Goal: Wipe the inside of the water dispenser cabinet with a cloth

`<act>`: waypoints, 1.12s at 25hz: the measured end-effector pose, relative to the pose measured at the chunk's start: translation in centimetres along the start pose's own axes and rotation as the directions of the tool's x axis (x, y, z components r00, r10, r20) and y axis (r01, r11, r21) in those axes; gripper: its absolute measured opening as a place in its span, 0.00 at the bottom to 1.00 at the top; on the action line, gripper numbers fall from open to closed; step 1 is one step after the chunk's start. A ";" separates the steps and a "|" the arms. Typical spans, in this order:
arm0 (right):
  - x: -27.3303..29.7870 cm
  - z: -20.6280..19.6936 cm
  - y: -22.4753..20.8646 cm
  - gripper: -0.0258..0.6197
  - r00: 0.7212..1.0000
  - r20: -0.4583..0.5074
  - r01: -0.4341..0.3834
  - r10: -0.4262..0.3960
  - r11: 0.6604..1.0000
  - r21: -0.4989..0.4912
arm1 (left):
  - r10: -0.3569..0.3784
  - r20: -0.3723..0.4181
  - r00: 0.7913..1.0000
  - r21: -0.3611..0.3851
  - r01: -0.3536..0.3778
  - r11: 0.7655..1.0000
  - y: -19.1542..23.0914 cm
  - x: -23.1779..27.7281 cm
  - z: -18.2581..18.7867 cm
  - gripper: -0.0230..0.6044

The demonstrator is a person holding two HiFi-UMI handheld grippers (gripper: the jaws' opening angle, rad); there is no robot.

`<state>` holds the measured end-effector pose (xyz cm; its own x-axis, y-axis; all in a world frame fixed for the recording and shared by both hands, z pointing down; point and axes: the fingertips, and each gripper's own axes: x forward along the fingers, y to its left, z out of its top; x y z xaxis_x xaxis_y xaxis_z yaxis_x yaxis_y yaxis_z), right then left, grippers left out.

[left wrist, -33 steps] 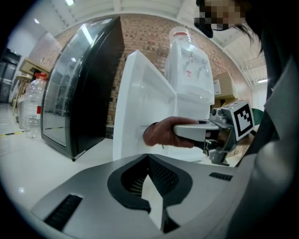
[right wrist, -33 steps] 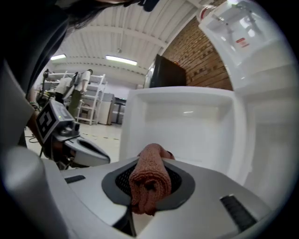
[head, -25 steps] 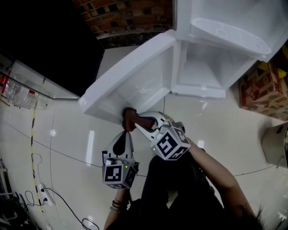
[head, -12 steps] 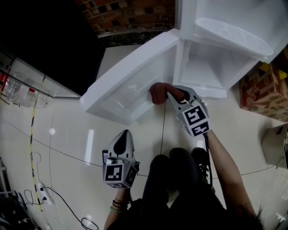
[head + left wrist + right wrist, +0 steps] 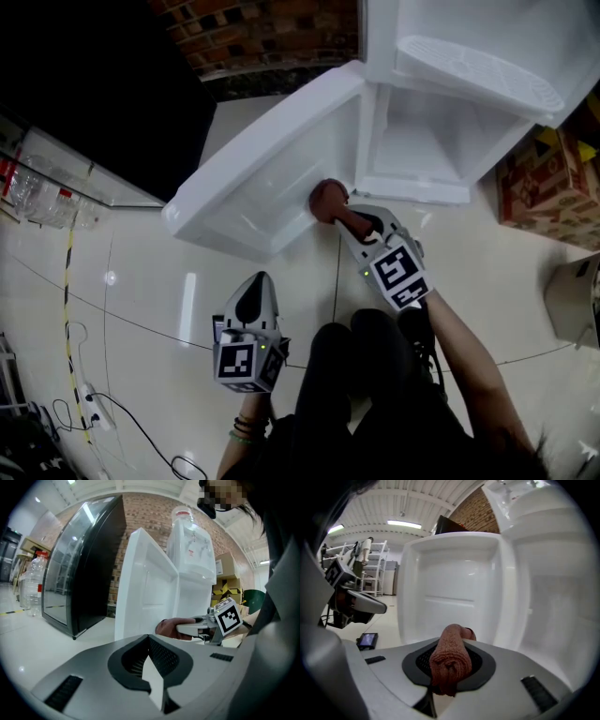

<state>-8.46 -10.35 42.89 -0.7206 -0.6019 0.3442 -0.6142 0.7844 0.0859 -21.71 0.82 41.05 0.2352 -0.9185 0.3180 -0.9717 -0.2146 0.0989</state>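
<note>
The white water dispenser's cabinet (image 5: pixel 422 141) stands open, its door (image 5: pixel 272 178) swung out to the left. My right gripper (image 5: pixel 339 210) is shut on a rolled brown cloth (image 5: pixel 325 198), which presses against the door's inner face near its lower edge, close to the hinge. In the right gripper view the cloth (image 5: pixel 450 660) bulges out between the jaws of my right gripper (image 5: pixel 449 667), facing the recessed door panel (image 5: pixel 450 588). My left gripper (image 5: pixel 257 281) hangs back over the floor, shut and empty. The left gripper view shows the cloth (image 5: pixel 166 627) at the door (image 5: pixel 145 588).
Cardboard boxes (image 5: pixel 548 192) sit right of the dispenser. A black glass-fronted cooler (image 5: pixel 79 573) stands left of the door, with plastic bottles (image 5: pixel 42 197) beyond it. A power strip and cables (image 5: pixel 89 412) lie on the floor at lower left. The person's legs (image 5: pixel 375 394) are below the grippers.
My right gripper carried the cloth from the door's lower left edge up and right along its inner face, then slid slightly back down. The left gripper stayed still.
</note>
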 end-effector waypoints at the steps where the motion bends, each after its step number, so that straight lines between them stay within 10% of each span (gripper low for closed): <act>1: 0.5 0.0 2.0 0.16 0.999 -0.005 -0.052 0.051 0.998 -0.025 | -0.001 0.002 1.000 -0.030 0.001 1.000 -0.5 0.1 0.8 0.01; 9: 4.3 -2.6 11.9 0.16 0.957 -0.082 -0.285 0.277 0.952 -0.115 | 0.004 0.004 1.000 -0.057 -0.004 0.998 -0.5 -0.2 1.8 0.01; 16: 4.9 -3.9 2.8 0.16 0.993 -0.110 -0.045 0.044 0.999 -0.008 | 0.019 -0.009 1.000 -0.066 -0.020 0.998 0.4 -0.3 1.1 0.01; 22: 0.8 -6.3 -6.9 0.16 0.969 -0.164 0.203 -0.184 0.974 0.105 | 0.004 -0.001 1.000 -0.066 -0.004 0.998 -0.1 -0.1 1.0 0.01; 28: -0.9 -7.5 -8.0 0.16 0.961 -0.184 0.225 -0.204 0.970 0.098 | -0.004 0.009 1.000 -0.021 0.005 1.000 0.0 0.3 0.1 0.01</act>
<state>-0.46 -14.95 48.90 -0.5082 -0.7116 0.4852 -0.7889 0.6106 0.0693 -21.65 0.53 41.02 0.2392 -0.9203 0.3094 -0.9699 -0.2118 0.1200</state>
